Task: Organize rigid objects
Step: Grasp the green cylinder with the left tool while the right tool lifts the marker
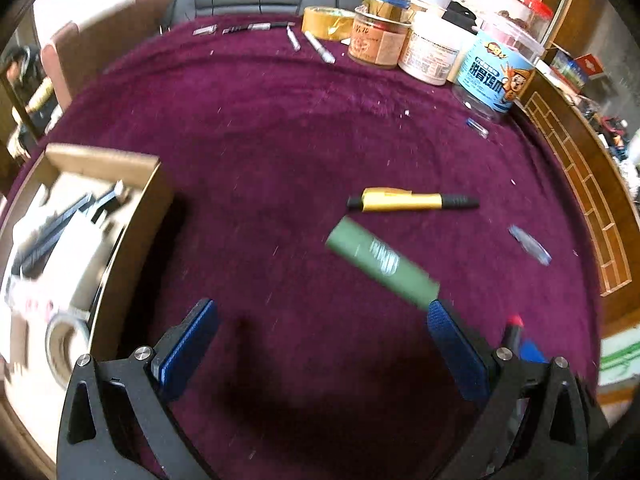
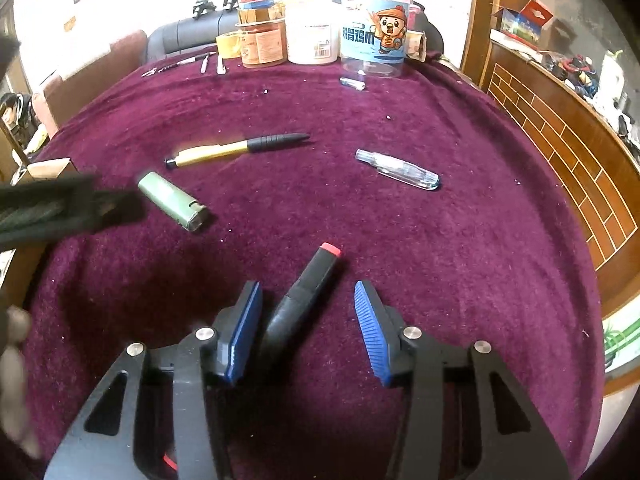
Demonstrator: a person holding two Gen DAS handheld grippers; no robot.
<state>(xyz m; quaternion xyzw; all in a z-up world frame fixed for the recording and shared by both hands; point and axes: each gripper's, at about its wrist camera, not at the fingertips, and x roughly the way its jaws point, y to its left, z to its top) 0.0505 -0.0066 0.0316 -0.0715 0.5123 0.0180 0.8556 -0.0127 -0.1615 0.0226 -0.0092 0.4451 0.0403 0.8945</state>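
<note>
A green lighter (image 1: 380, 266) (image 2: 172, 202) lies on the purple cloth, just ahead of my open, empty left gripper (image 1: 320, 316), near its right finger. A yellow and black pen (image 1: 412, 201) (image 2: 236, 148) lies beyond it. A clear pen (image 2: 398, 170) (image 1: 530, 245) lies to the right. A black marker with a red end (image 2: 302, 296) lies between the fingers of my open right gripper (image 2: 308, 296), untouched. A cardboard box (image 1: 132, 216) holding several items stands at the left.
Jars and tubs (image 1: 428, 48) (image 2: 372, 36) and a tape roll (image 1: 326, 22) stand along the far edge, with small metal tools (image 1: 316, 46) nearby. A small clear cap (image 2: 352, 83) lies near the tubs. A wooden ledge (image 2: 560, 152) borders the right.
</note>
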